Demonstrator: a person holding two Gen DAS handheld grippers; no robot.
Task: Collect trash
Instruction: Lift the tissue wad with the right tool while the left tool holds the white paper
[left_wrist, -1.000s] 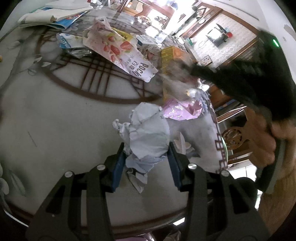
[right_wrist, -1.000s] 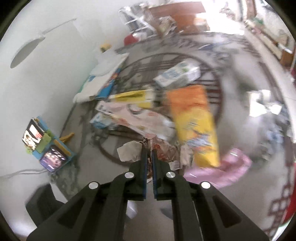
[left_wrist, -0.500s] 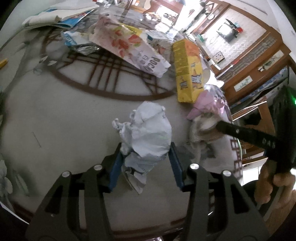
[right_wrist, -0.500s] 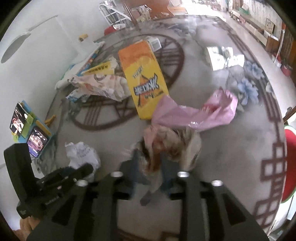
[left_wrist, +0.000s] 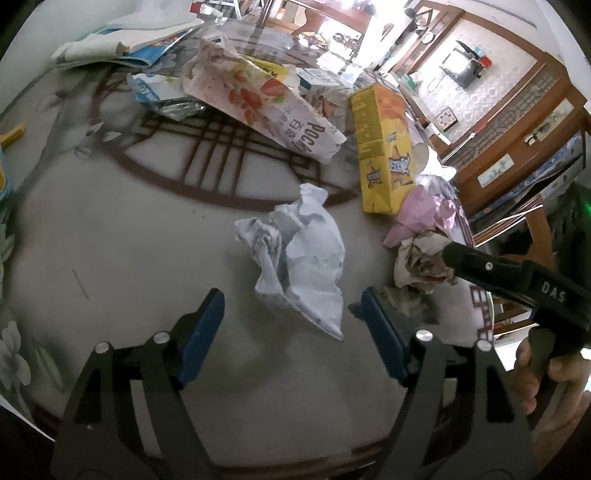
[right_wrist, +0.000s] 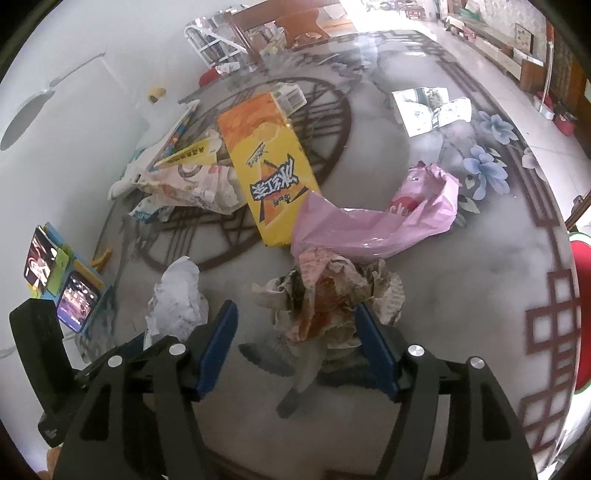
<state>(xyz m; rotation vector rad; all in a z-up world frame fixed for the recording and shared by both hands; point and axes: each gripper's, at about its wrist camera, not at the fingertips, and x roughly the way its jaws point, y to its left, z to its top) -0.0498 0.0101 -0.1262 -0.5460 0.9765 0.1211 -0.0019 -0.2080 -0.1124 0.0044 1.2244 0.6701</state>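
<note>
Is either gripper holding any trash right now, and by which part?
Nothing is held. The left gripper and right gripper have just opened, clear of the white paper and stained wad.

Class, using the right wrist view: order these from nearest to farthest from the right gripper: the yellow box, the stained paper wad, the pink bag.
1. Stained paper wad: between the open fingers of the right gripper.
2. Pink bag: just beyond the wad, trailing right.
3. Yellow box: beyond, towards the table's middle, its near end under the bag.

The right gripper (left_wrist: 448, 254) is partly hidden by crumpled printed paper (left_wrist: 421, 258); the far clutter is too blurred to be identified.
</note>
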